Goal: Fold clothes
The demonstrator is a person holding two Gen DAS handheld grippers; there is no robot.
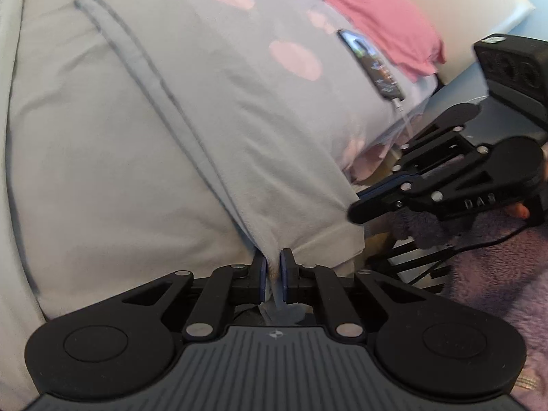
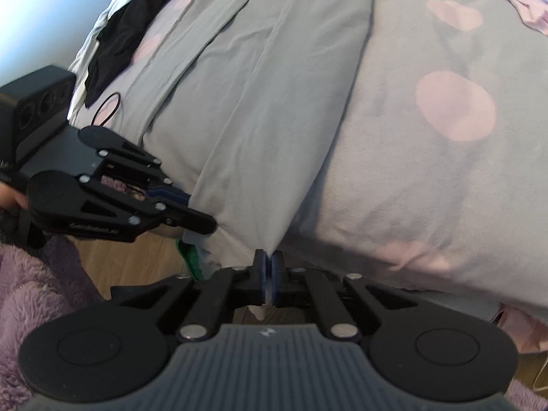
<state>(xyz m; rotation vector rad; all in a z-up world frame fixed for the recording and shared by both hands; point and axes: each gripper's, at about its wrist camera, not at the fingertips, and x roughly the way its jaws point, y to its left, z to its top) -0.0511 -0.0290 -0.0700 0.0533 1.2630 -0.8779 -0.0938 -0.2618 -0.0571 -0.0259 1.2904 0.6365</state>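
Two grippers are seen clamped on the near edge of a pale grey garment (image 1: 144,157) that is spread flat on the bed. The left gripper (image 1: 273,267) is closed on a gathered fold of the cloth at a seam, and a tail of fabric is seen hanging down behind its pads. The right gripper (image 2: 268,267) is pinched onto the garment's other near corner, its pads nearly meeting with only a thin layer between them. How much cloth is caught in each grip is hidden by the fingers themselves.

The garment (image 2: 260,96) is laid lengthwise away from the cameras, with long creases running up it; its far end is cut off by the frame edge. It rests on a grey duvet with pink spots (image 2: 455,106). In the left wrist view a phone (image 1: 371,65) on a white cable lies near the bed's edge, partly beside a pink cloth (image 1: 380,20). In the right wrist view a black garment (image 2: 137,30) lies crumpled near the far side, and a thin dark loop (image 2: 108,108) sits just beside it. Purple fleece (image 2: 37,284) fills the lower corner, its form unclear.
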